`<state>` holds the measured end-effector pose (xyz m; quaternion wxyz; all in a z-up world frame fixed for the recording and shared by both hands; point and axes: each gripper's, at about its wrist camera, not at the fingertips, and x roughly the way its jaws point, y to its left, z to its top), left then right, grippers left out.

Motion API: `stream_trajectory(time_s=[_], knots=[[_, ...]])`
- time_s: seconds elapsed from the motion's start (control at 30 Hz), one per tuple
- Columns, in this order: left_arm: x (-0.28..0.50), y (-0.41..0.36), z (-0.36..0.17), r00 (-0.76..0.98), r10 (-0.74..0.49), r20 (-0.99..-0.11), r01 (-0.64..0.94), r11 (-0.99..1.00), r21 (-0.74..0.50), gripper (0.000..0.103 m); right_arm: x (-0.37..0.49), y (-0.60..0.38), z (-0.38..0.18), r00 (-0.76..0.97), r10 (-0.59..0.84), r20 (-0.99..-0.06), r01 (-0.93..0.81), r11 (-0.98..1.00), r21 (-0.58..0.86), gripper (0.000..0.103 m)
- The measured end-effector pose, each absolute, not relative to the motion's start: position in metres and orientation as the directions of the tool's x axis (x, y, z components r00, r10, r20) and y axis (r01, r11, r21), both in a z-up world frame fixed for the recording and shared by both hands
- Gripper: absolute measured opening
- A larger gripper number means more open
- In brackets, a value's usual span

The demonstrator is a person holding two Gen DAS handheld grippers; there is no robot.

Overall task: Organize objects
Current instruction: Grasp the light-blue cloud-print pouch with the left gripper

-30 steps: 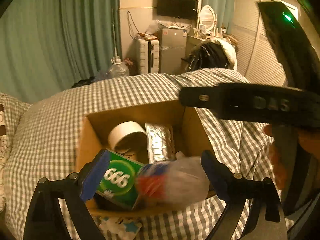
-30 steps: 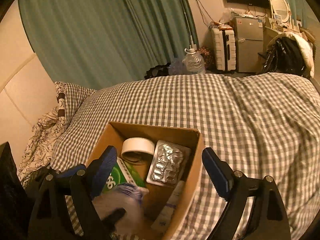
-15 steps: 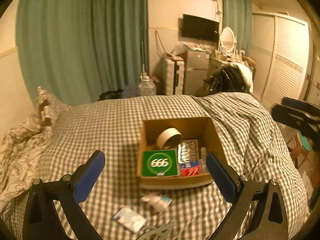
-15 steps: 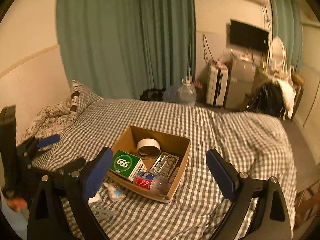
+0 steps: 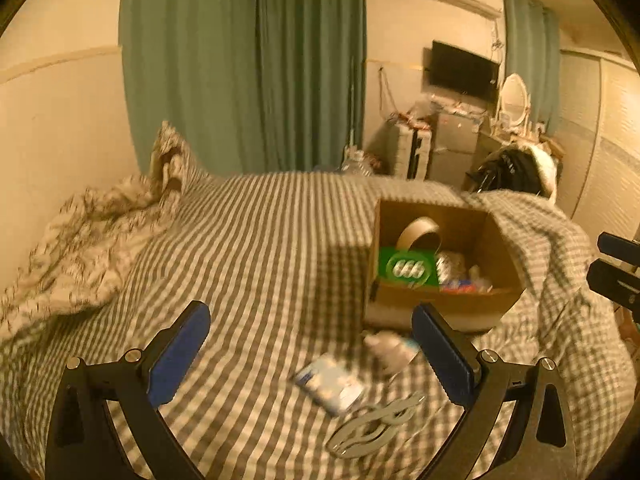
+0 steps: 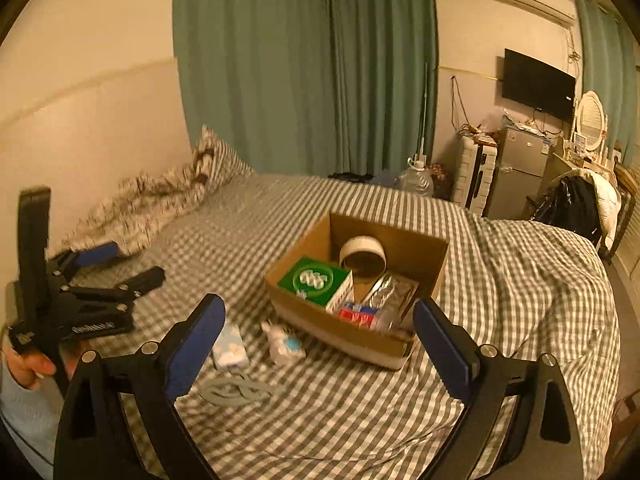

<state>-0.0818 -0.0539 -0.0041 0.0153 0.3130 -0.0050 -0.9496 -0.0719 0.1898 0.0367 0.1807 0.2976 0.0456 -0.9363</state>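
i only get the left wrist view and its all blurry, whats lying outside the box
Observer: The right wrist view shows it sharply. In front of the cardboard box, a tissue pack, a small white and blue packet and a grey looped item lie on the checked bedspread.
Operator: is the right gripper holding anything
Observer: No. The right gripper is wide open with nothing between its fingers.
Operator: whats the silver blob in the box
Observer: A foil blister pack, lying next to a red-labelled bottle.
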Motion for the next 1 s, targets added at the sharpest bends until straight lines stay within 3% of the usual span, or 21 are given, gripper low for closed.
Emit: stream_trajectory(time_s=[0.23,0.37,0.77,0.83,0.9,1.0], knots=[[-0.102,-0.053,-0.077,-0.709,-0.057,-0.703,0.050,-0.998,0.030,0.103,-0.095,0.177,-0.042,-0.701,-0.289,-0.652,0.390,-0.921,-0.012,0.095],[-0.119,-0.043,-0.115,-0.652,-0.131,-0.747,0.100,-0.991,0.086,0.103,-0.110,0.175,-0.082,-0.670,-0.287,-0.684,0.392,-0.920,0.001,0.095],[-0.162,-0.009,-0.184,-0.558,-0.149,-0.816,0.069,-0.989,0.133,0.103,-0.129,0.175,-0.140,-0.637,-0.252,-0.728,0.362,-0.932,0.005,0.095],[-0.170,-0.010,-0.194,-0.531,-0.152,-0.834,0.081,-0.988,0.129,0.100,-0.130,0.175,-0.142,-0.642,-0.239,-0.729,0.356,-0.934,-0.008,0.095],[-0.171,-0.014,-0.197,-0.529,-0.127,-0.839,0.082,-0.992,0.098,0.083,-0.130,0.174,-0.144,-0.641,-0.236,-0.730,0.358,-0.934,-0.012,0.095],[-0.161,-0.018,-0.191,-0.540,-0.076,-0.838,0.062,-0.997,0.050,0.082,-0.129,0.173,-0.146,-0.640,-0.222,-0.736,0.358,-0.933,-0.030,0.095]])
